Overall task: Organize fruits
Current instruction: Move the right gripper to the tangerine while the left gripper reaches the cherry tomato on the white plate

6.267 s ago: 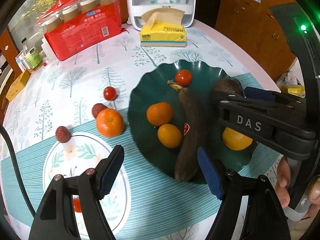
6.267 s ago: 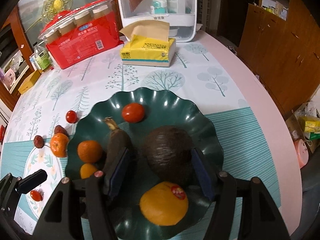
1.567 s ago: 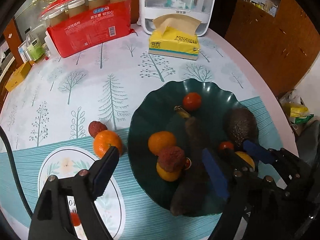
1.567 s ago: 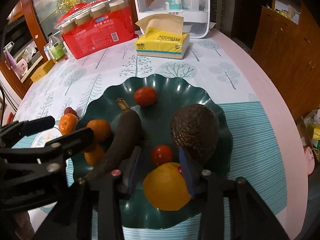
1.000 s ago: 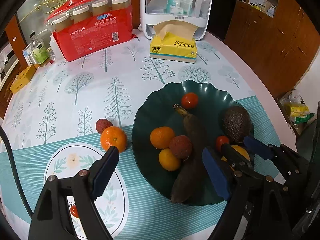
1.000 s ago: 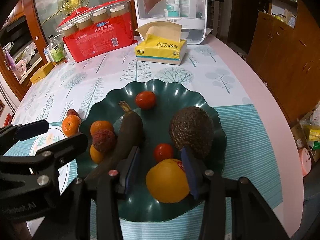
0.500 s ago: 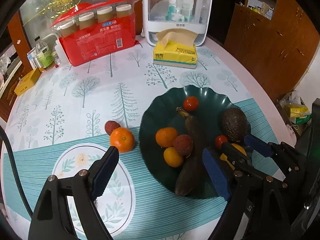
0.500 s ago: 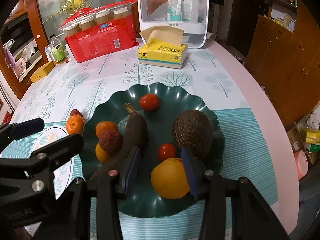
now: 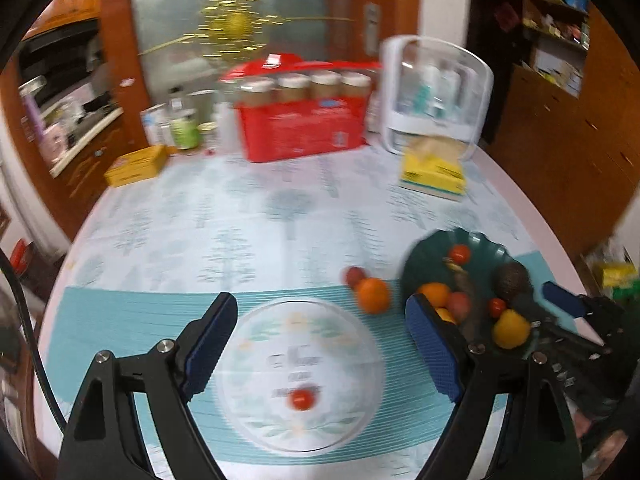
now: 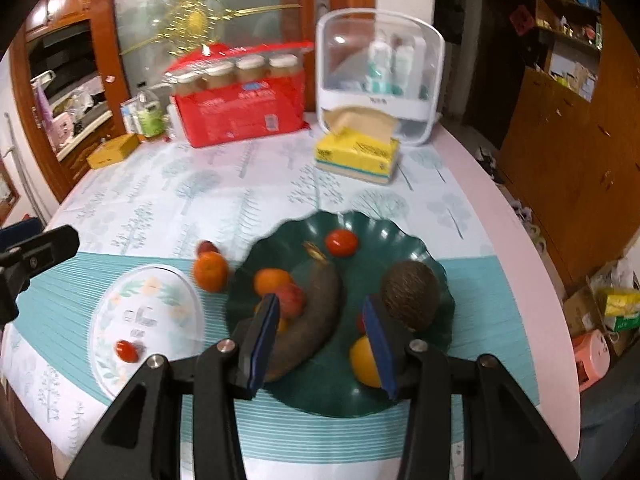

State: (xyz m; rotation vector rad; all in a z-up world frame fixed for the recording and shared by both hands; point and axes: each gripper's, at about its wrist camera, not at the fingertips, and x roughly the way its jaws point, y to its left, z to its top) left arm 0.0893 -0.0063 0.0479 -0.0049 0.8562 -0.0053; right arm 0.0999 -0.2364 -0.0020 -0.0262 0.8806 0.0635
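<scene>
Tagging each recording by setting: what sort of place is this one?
Most likely a dining room in a home. A round table under a tree-print tablecloth carries a green fruit plate, a yellow tissue box and a red pack of paper cups; wooden cabinets stand beside it.

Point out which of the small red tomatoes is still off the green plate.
The tomato lying alone on the white round mat, left of the green plate. The other two tomatoes, one at the far rim and one beside the avocado, sit on the plate.
</scene>
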